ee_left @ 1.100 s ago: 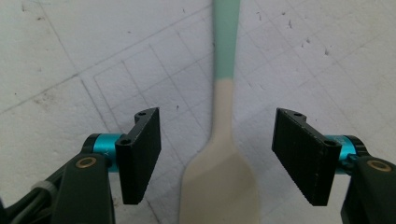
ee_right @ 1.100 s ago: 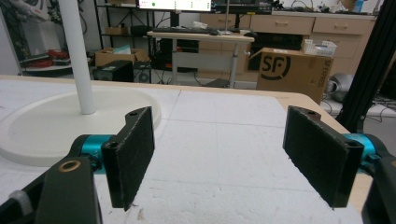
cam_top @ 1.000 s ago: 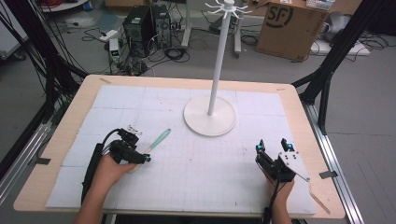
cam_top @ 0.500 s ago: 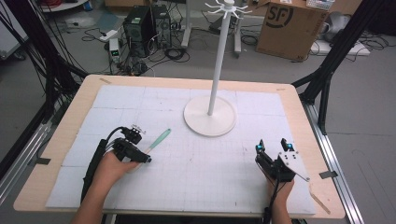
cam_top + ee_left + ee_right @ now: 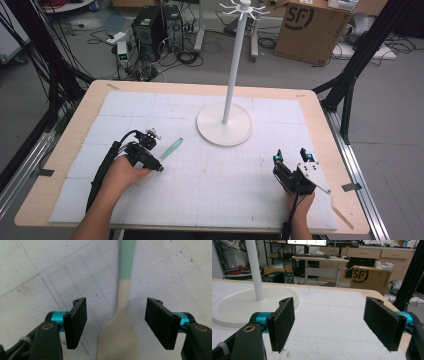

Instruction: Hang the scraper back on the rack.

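A spatula with a mint-green handle (image 5: 171, 148) and a beige blade (image 5: 118, 337) lies flat on the white gridded mat (image 5: 210, 190). My left gripper (image 5: 151, 159) hovers over its blade end, tilted down at the mat. In the left gripper view the left gripper (image 5: 116, 322) stands open, its jaws on either side of the blade and neck without touching them. My right gripper (image 5: 292, 159) rests low at the front right of the mat. It is open with nothing between its jaws, as the right gripper view (image 5: 329, 325) shows.
A white stand with a round base (image 5: 224, 125), a tall pole (image 5: 235, 65) and a hooked top (image 5: 244, 7) sits at the mat's far middle. The wooden table edge (image 5: 345, 200) frames the mat. Boxes, cables and computers lie on the floor beyond.
My left gripper has moved right and forward, over the spatula's blade end. The right gripper has stayed still.
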### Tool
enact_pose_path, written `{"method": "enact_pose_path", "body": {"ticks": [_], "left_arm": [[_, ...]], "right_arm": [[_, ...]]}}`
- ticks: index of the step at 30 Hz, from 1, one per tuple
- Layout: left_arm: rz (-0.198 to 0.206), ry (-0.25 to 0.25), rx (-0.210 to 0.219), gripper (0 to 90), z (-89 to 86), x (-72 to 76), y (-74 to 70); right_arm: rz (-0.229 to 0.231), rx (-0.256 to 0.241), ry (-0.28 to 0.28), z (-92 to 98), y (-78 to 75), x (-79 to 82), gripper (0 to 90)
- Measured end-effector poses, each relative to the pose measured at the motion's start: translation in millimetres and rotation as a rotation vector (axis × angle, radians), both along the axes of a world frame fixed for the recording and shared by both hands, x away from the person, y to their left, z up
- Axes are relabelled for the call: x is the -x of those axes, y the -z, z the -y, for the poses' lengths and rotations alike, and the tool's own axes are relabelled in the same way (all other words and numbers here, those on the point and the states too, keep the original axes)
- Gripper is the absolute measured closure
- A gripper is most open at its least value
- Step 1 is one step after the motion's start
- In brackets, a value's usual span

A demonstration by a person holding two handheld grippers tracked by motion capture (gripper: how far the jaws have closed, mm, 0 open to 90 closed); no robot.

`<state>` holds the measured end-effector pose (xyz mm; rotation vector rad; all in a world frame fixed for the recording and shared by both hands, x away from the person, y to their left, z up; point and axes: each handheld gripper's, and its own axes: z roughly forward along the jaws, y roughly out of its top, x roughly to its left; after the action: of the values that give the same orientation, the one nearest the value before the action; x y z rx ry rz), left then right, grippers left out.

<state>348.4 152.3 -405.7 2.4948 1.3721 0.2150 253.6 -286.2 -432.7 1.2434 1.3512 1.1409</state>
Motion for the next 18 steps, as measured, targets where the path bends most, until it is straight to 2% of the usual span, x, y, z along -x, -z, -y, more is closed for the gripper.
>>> {"method": "enact_pose_path", "body": {"ticks": [3, 6, 10, 18], "left_arm": [[-0.025, 0.002, 0.0, 35.1, 2.0, -3.2, -0.3], [-0.046, 0.004, -0.021, 35.0, 2.8, -6.2, 0.8], [-0.065, 0.007, -0.017, 35.0, 3.8, -8.9, 2.9], [-0.077, 0.015, -0.026, 36.5, 5.4, -12.0, 1.4]], "right_arm": [[0.0, -0.003, 0.0, -0.1, 0.0, 0.0, 24.0], [0.0, -0.001, -0.002, -0.1, 0.0, -0.1, 24.0], [-0.001, -0.002, -0.001, -0.1, 0.0, 0.0, 24.0], [-0.003, -0.003, -0.003, -0.5, 0.0, -0.2, 24.0]]}}
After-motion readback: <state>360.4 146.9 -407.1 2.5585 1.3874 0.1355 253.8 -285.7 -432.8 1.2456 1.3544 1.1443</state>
